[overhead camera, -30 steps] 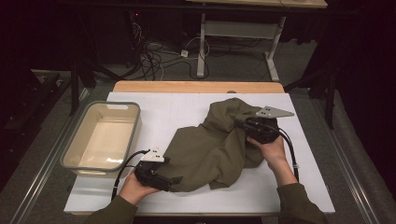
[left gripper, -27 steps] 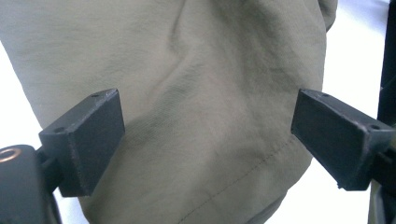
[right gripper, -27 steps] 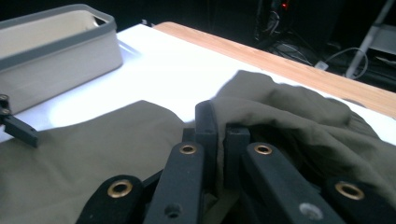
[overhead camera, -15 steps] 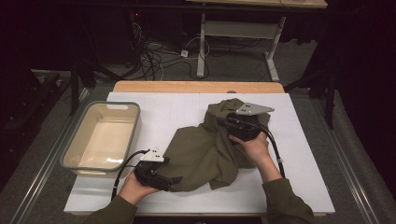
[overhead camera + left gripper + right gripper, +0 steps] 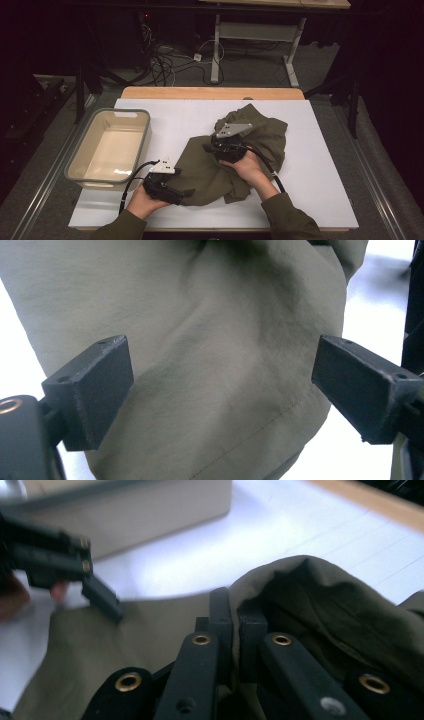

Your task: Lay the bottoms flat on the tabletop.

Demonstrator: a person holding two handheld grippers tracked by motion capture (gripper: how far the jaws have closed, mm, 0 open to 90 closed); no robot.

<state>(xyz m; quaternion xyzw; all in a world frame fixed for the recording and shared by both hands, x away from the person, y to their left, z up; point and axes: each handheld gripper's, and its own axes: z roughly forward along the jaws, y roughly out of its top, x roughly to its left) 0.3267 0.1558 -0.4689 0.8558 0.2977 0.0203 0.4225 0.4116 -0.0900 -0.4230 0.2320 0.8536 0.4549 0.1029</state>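
High view dim, dark surroundings; gripper views brighter, white table (image 5: 320, 165) glaring, backgrounds blurred, soft shadows.

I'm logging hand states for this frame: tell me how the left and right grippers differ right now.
The left gripper has its jaws spread wide with cloth between them, ungripped; the right gripper is pinched shut on a fold. The left sits at the olive garment's near-left edge; the right sits mid-garment, lifting fabric. Both are black, hand-held, over the same garment.
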